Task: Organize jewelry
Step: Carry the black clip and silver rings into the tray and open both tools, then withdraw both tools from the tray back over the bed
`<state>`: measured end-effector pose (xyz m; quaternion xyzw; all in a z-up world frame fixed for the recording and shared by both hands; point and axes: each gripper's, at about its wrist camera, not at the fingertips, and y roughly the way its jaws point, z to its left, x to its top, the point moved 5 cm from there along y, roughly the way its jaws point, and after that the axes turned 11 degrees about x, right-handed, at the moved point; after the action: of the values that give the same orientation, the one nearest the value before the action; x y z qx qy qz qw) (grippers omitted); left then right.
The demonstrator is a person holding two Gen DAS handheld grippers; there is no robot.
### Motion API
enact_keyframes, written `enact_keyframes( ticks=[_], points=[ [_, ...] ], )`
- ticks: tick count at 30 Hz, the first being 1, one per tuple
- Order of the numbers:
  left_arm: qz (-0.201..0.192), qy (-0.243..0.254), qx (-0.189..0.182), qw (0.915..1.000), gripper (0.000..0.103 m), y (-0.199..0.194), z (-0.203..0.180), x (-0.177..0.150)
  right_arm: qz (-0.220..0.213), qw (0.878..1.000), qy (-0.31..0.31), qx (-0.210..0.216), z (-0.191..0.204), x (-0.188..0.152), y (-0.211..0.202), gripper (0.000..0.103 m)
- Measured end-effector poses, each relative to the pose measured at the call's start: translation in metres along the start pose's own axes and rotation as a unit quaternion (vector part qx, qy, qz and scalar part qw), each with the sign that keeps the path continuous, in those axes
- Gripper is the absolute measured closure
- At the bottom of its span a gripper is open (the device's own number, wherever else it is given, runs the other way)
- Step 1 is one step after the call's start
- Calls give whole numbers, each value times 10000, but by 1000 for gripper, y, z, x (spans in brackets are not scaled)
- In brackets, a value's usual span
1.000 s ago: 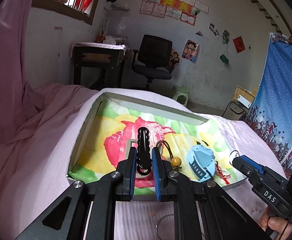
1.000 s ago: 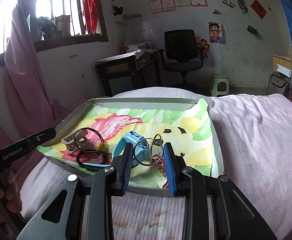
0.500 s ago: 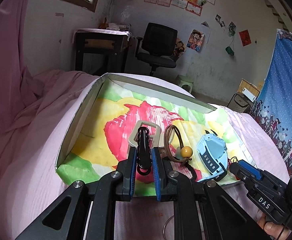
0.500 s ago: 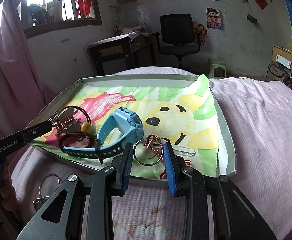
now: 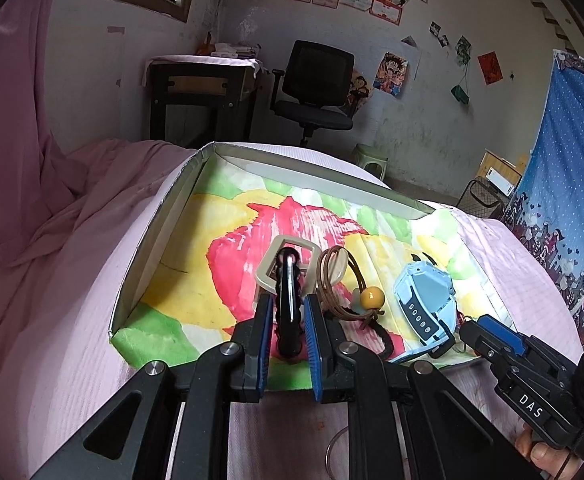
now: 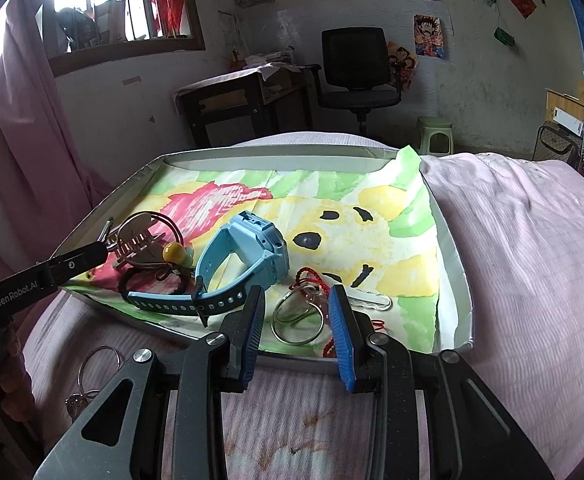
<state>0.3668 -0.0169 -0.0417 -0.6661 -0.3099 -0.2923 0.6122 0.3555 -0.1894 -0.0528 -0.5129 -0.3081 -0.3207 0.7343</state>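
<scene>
— Two grippers to report, nearest first. What do we see between our right gripper (image 6: 295, 294) pads?

— We see a thin silver metal key ring (image 6: 296, 343) lying flat at the near edge of the shallow grey cardboard tray (image 6: 276, 156). The jaws stand apart, with a clear gap on each side of the ring, and they have just been opening. A red braided cord (image 6: 311, 276) trails from the ring across the painted paper lining.

— And our left gripper (image 5: 288, 300)?

— Its jaws sit narrow, with a black wavy plastic hair clip (image 5: 283, 320) standing between them at the tray's near left corner. They too have just been opening a little. We cannot tell whether the pads press on the clip or have let it go. Its far end reaches onto a beige rectangular hair claw (image 5: 266, 276).

— What lies outside the tray on our side?

— We find a bunch of metal rings and keys (image 6: 82, 398) on the pink bed sheet (image 6: 511, 260), just before the tray's near left edge.

— Further in?

— We see a brown elastic hair tie with a yellow bead (image 6: 174, 253) beside the claw, then a light blue plastic smartwatch (image 6: 260, 240) between that and the key ring, its strap curled toward us.

— And beyond the bed?

— We make out a black office chair (image 6: 355, 56) against the white wall.
</scene>
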Motion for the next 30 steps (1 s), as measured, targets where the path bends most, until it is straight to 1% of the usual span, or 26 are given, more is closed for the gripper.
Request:
enact_keyframes(
  ticks=[1,4,5,6,8,9,11,13,15,16,17,18,19,20,21,23,25,27,30],
  points=[
    [-5,9,-13,10000,84,-1,0,0,-12,10000,-8,6,1,0,0,71],
    [-47,19,-42,10000,76,-5,0,-1,-80,10000,-8,11,3,0,-3,67],
    [-73,13,-58,10000,69,-7,0,-1,-106,9999,-2,17,2,0,-5,65],
    [-108,2,-67,9999,59,-9,1,-1,-171,9999,8,18,3,0,-8,65],
    [-220,-45,-66,9997,49,-15,2,0,-293,9996,21,10,3,1,-15,64],
    [-274,-76,-79,9996,48,-19,4,0,-364,9993,27,2,3,1,-19,63],
    [-328,-109,-112,9993,47,-25,6,0,-528,9986,25,-16,3,3,-28,55],
    [-378,-112,-113,9992,42,-30,7,0,-719,9974,0,-23,4,4,-39,51],
    [-480,-110,-116,9987,32,-39,9,-1,-940,9956,-47,-19,7,6,-51,44],
    [-556,-110,-111,9983,30,-45,10,-1,-1016,9948,-64,-10,8,8,-56,39],
    [-620,-116,-105,9980,24,-49,11,-1,-1130,9935,-88,4,9,8,-63,34],
    [-699,-131,-106,9974,19,-56,13,-2,-1259,9920,-117,19,12,8,-71,31],
    [-781,-152,-128,9967,16,-63,14,-2,-1384,9903,-145,34,15,8,-79,27],
    [-855,-173,-150,9961,11,-69,15,-3,-1486,9887,-171,36,17,9,-86,22],
    [-898,-187,-153,9957,8,-73,16,-4,-1561,9876,-192,32,19,9,-92,19],
    [-1015,-238,-176,9944,6,-86,19,-7,-1725,9847,-241,8,23,8,-106,10],
    [-1096,-267,-227,9934,4,-95,21,-11,-1847,9823,-294,-15,27,6,-117,7],
    [-1192,-249,-229,9923,2,-105,22,-15,-1949,9802,-345,-59,31,3,-128,2],
    [-1345,-170,-215,9905,1,-120,24,-22,-2040,9781,-405,-73,35,-4,-140,1]
  ],
)
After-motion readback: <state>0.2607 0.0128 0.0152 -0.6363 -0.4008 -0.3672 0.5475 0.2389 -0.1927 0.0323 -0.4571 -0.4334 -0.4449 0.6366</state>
